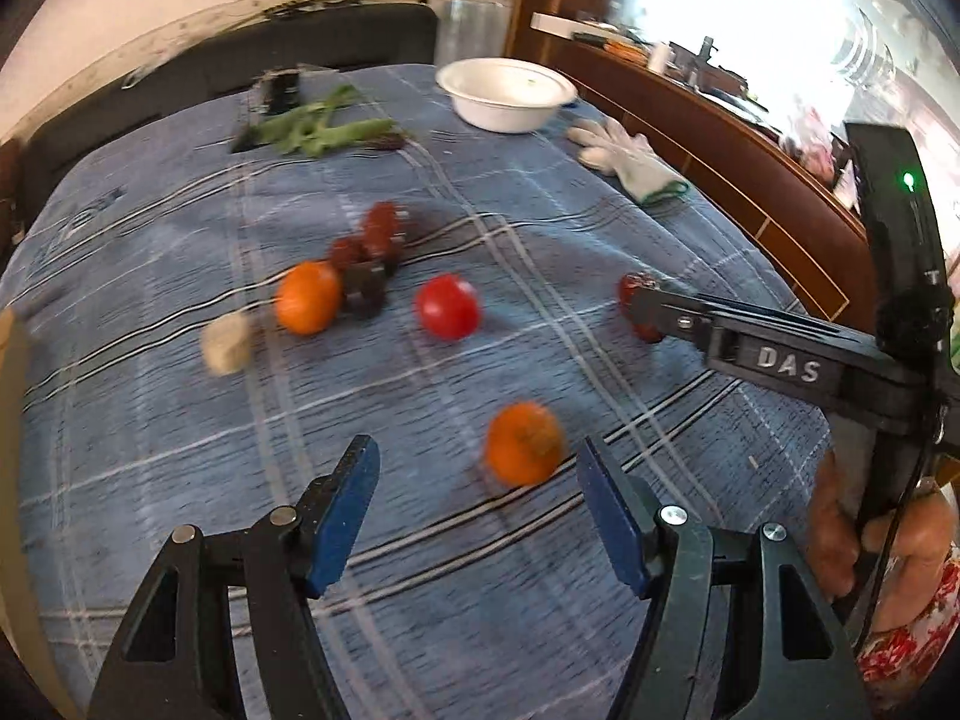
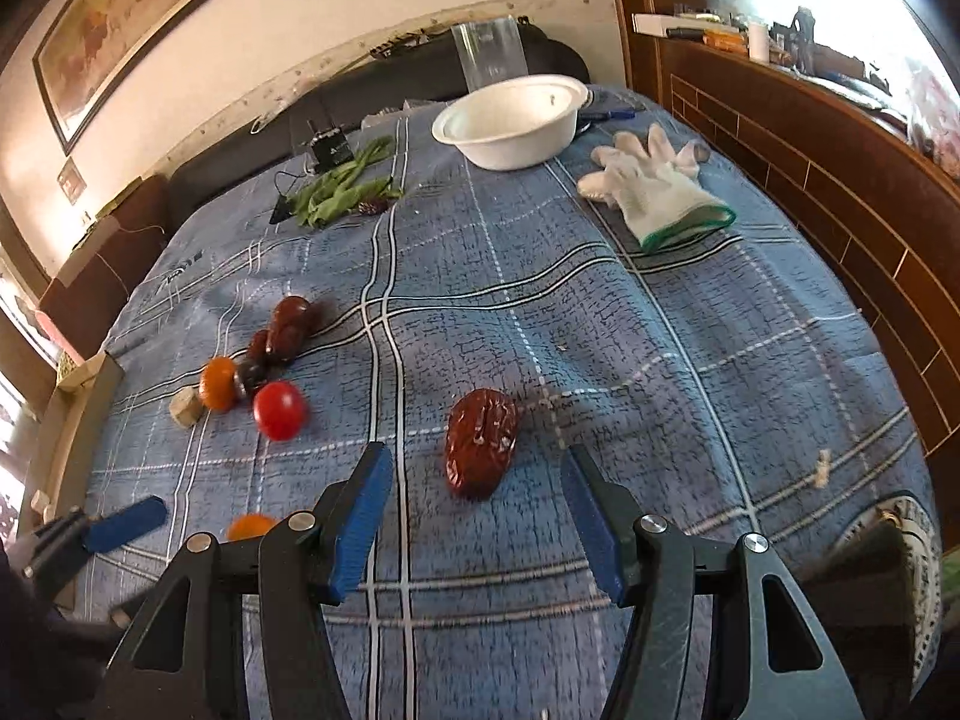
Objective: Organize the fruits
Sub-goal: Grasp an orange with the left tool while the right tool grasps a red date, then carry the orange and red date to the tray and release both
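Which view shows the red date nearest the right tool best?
The right wrist view: the date lies sharp and unobstructed on the cloth ahead of the open right tool. In the left wrist view it is small and partly hidden behind the right tool's finger.

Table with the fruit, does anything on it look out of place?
Yes. A white work glove lies on the blue cloth right of the white bowl, and a pale cork-like chunk sits beside an orange fruit; neither is fruit. Nothing looks spilled.

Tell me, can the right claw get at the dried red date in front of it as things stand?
Probably yes. The right claw is open, and the date lies alone on the cloth just ahead between its fingers, with nothing in between.
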